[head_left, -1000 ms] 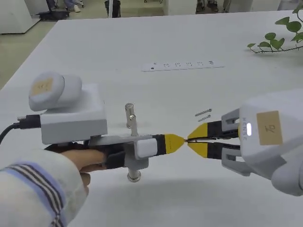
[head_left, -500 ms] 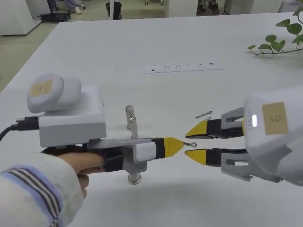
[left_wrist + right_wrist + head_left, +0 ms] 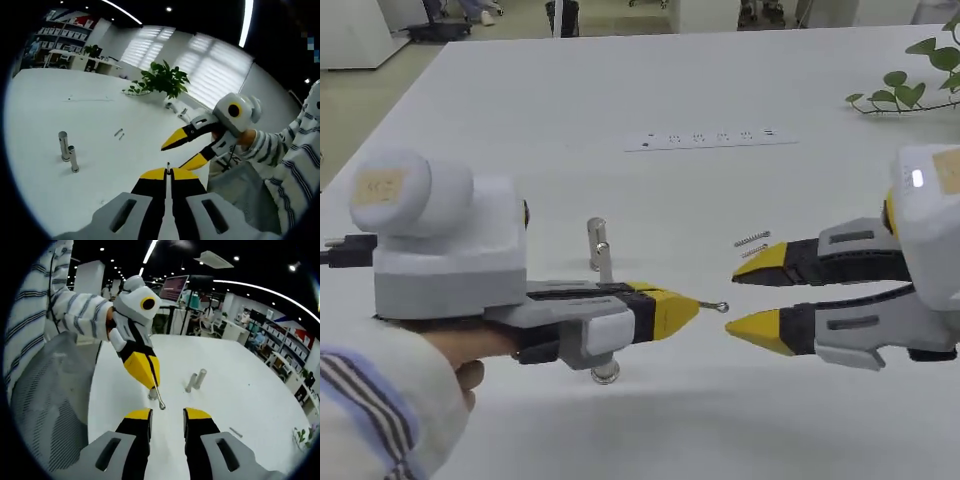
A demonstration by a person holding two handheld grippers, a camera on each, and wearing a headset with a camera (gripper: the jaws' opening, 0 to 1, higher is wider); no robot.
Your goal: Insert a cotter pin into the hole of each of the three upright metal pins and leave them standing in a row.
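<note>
Our left claw (image 3: 692, 310) is clamped on a thin wire cotter pin (image 3: 712, 305); our right claw (image 3: 732, 298) gapes empty just past it. The right gripper view shows us its round eye; smooth steel posts (image 3: 596, 240) stand near.

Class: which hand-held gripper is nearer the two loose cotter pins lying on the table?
Right. The right hand-held gripper has its upper jaw tip close beside the loose cotter pins; the left hand-held gripper is farther off, by the upright metal pins.
</note>
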